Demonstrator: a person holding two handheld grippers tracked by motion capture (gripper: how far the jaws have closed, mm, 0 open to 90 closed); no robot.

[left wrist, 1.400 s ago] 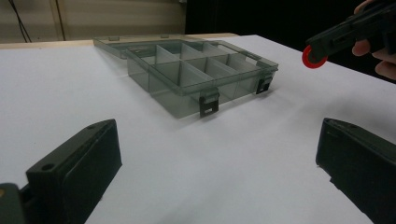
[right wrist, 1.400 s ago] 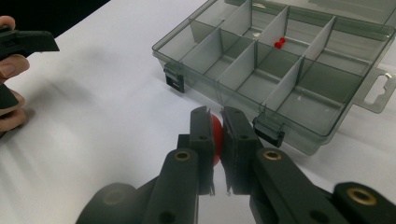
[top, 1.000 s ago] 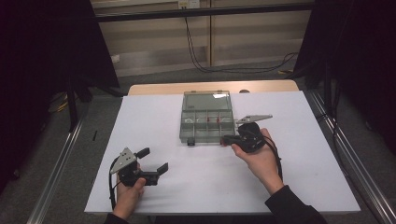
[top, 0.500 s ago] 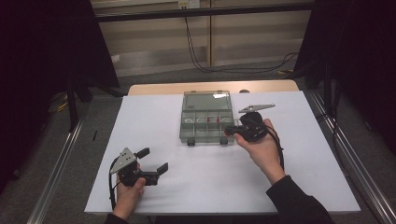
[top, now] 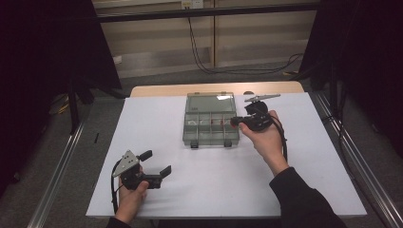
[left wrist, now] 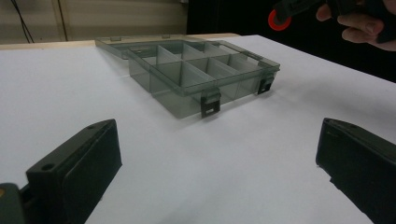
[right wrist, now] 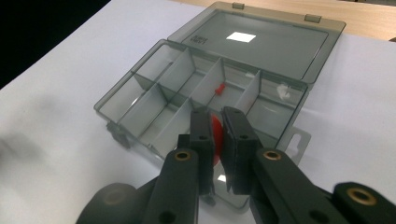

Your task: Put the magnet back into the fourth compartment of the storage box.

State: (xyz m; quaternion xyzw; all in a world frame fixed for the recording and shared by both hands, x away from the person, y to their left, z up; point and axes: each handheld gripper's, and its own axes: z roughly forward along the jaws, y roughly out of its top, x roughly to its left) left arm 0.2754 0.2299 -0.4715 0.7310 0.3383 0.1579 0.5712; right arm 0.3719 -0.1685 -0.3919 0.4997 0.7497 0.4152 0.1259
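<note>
The right tongs (right wrist: 215, 135) pinch a red ring (right wrist: 215, 140), held above the open compartment box (top: 209, 124) at its 3 o'clock edge. The right gripper view alone reveals a small red piece (right wrist: 218, 88) in one compartment. At the bench's (top: 304, 180) 7 o'clock, the left tongs (top: 154, 164) gape wide, holding nothing.

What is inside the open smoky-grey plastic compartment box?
The smoky-grey plastic compartment box holds a small red piece in one far compartment and a whitish bit in another. The right gripper, clamping a red ring, hides part of a near compartment.
</note>
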